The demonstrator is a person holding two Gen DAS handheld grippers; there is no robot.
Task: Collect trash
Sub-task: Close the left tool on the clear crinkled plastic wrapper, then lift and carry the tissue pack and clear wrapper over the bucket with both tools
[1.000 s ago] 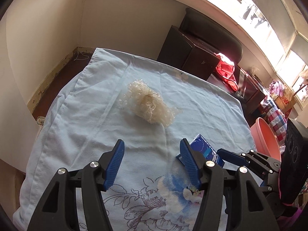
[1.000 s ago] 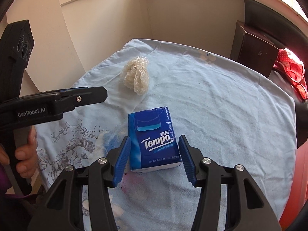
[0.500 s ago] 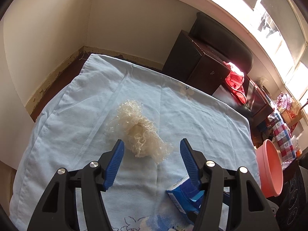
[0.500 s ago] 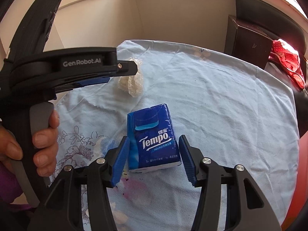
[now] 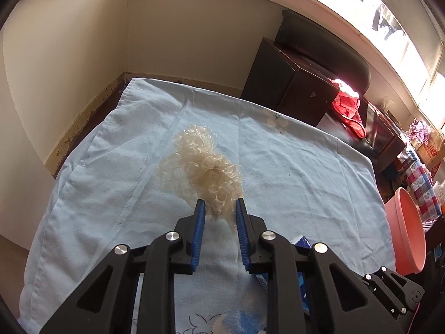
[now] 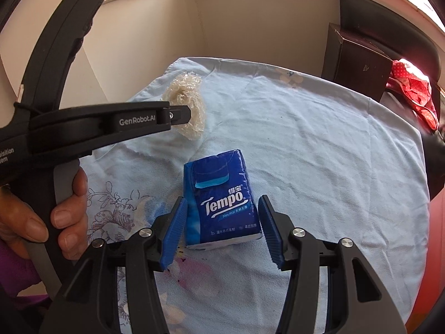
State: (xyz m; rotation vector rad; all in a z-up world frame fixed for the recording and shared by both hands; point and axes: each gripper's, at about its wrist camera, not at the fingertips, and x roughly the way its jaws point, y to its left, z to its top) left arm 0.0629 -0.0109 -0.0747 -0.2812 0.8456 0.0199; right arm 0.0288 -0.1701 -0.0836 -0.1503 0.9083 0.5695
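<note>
Your left claw (image 5: pixel 219 213) has just been closing, now pinching the plastic-wrap wad (image 5: pixel 203 167) at twelve o'clock; lift next. Right claw (image 6: pixel 221 224) released astride the Tempo tissue pack (image 6: pixel 222 203).

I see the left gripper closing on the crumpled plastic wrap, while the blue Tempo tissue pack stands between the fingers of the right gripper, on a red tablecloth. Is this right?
Not quite: the tablecloth is light blue, not red, as the right wrist view shows. The rest holds: the left gripper has just been closing on the crumpled plastic wrap, and the blue Tempo tissue pack stands between the fingers of the right gripper.
</note>
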